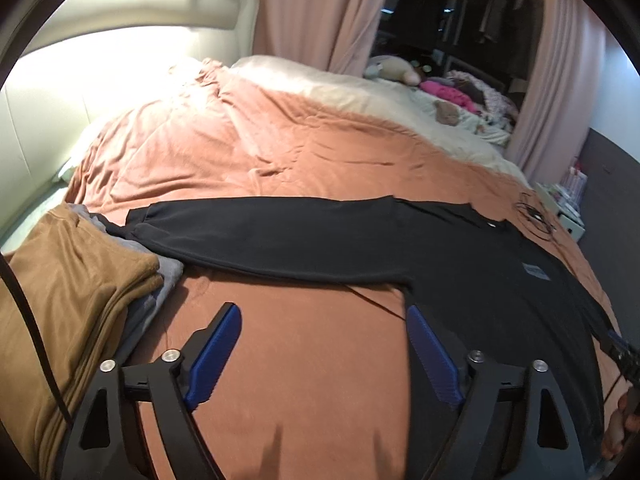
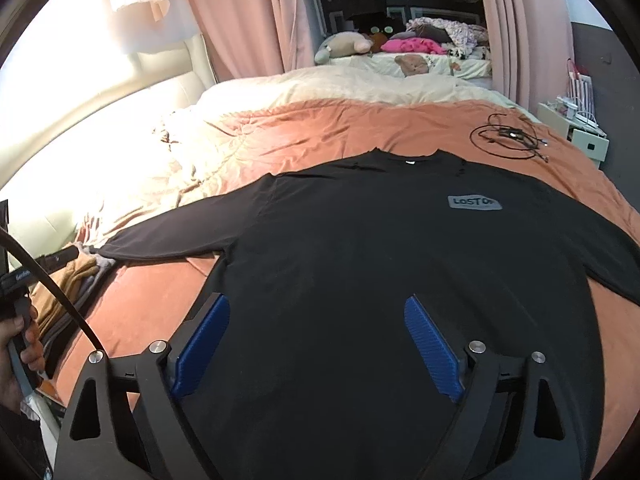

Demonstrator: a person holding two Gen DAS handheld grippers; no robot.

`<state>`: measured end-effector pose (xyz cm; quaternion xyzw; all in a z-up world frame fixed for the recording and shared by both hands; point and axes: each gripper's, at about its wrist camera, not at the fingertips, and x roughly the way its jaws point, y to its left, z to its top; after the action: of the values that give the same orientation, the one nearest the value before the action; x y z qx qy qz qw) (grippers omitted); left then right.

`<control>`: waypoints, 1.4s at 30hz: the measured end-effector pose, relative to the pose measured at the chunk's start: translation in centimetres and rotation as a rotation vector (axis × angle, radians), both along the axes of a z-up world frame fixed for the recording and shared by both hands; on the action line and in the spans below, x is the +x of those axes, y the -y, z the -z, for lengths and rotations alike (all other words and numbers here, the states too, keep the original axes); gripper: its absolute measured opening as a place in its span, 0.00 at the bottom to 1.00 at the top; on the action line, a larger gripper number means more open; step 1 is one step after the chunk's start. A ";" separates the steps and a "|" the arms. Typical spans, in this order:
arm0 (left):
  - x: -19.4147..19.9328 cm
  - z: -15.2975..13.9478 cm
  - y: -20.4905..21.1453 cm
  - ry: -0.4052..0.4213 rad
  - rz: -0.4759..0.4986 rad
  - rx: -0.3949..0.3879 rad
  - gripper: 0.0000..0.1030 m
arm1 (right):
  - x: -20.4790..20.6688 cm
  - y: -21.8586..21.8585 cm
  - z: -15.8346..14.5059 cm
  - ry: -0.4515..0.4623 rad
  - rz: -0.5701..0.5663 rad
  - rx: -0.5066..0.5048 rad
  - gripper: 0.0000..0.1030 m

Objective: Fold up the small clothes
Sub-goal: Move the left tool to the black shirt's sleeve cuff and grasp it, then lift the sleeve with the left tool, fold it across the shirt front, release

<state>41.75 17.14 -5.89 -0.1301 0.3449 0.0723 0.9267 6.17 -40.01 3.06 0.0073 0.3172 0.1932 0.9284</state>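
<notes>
The left gripper [image 1: 322, 344] is seen nearest, jaws spread wide with nothing between them, over bare orange bedspread [image 1: 280, 152] just beside the shirt's side seam. The right gripper [image 2: 316, 344] is likewise spread and empty, above the lower body of the black long-sleeved shirt [image 2: 360, 248].

The shirt is laid flat, front up, collar away, one sleeve [image 1: 260, 236] stretched out so that its cuff rests on the pile of folded clothes [image 1: 80, 280].

Risks judged: bedspread could be pinched together with the shirt, since both are soft and the left jaws sit at the seam; the pile could be disturbed if that sleeve is dragged.

The surface is a rumpled, quilted bed. Pink curtains [image 2: 248, 20], soft toys [image 2: 348, 44] and a coiled cable [image 2: 508, 140] are noted beyond.
</notes>
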 end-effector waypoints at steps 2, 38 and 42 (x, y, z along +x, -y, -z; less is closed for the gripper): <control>1.7 0.7 -1.1 -0.021 -0.024 -0.006 0.81 | 1.5 -0.4 0.3 -0.014 -0.006 0.002 0.86; 14.7 7.4 -9.7 -0.149 -0.252 -0.186 0.08 | 19.5 -12.6 5.9 -0.288 -0.156 0.096 0.31; 15.8 3.5 -8.4 -0.084 -0.196 -0.161 0.07 | 21.6 -14.3 7.2 -0.342 -0.164 0.137 0.24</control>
<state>57.59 25.51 -9.37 -0.2343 0.3738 0.1400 0.8864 27.75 -25.70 -4.13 0.0772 0.4561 0.2853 0.8394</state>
